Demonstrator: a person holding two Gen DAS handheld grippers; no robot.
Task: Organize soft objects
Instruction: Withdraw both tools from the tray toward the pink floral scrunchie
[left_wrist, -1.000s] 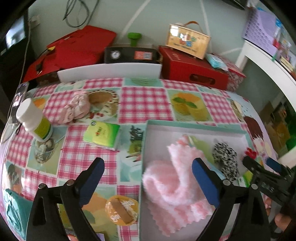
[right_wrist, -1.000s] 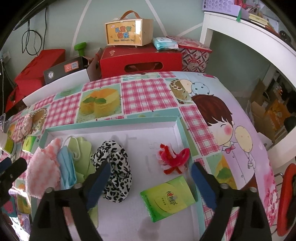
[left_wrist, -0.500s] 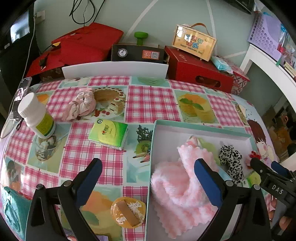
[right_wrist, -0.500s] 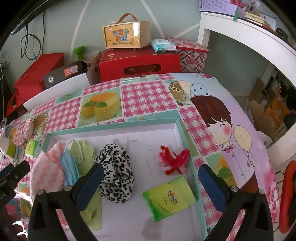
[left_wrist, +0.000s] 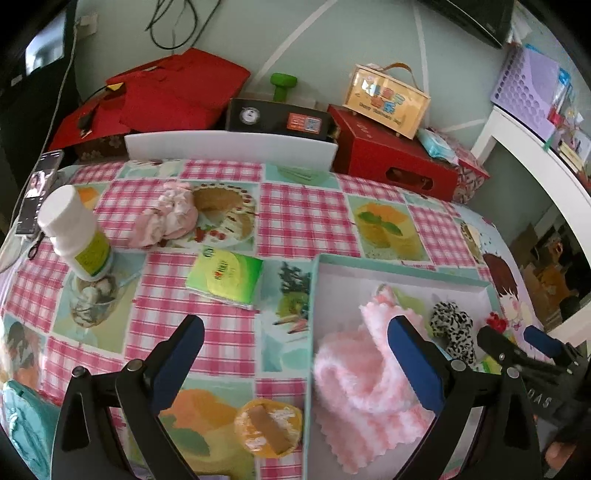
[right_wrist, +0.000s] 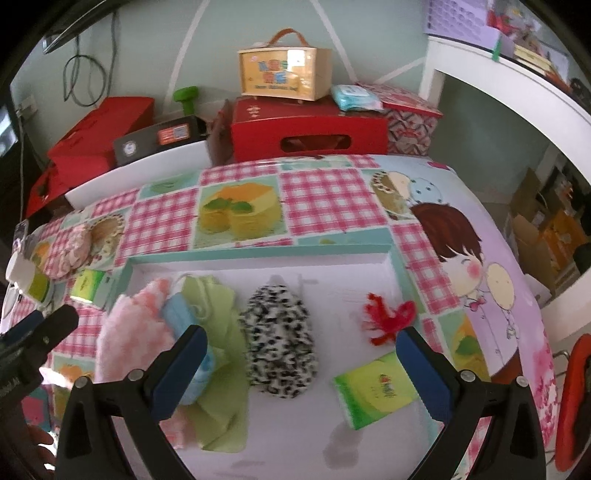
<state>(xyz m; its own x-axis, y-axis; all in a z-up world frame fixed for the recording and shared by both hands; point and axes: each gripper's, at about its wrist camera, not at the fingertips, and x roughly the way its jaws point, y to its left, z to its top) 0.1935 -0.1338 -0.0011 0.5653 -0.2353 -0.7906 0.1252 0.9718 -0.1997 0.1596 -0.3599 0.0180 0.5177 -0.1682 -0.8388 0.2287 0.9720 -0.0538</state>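
Both the left gripper (left_wrist: 295, 363) and right gripper (right_wrist: 301, 363) hang empty with jaws spread wide, because the soft items are gathered in the tray (right_wrist: 258, 254), while the pink scrunchie (left_wrist: 166, 219) remains near the table's far-left edge.

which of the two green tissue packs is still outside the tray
The green tissue pack lying on the checked tablecloth, left of the tray and near the white bottle. The other pack already lies inside the tray by the red scrunchie.
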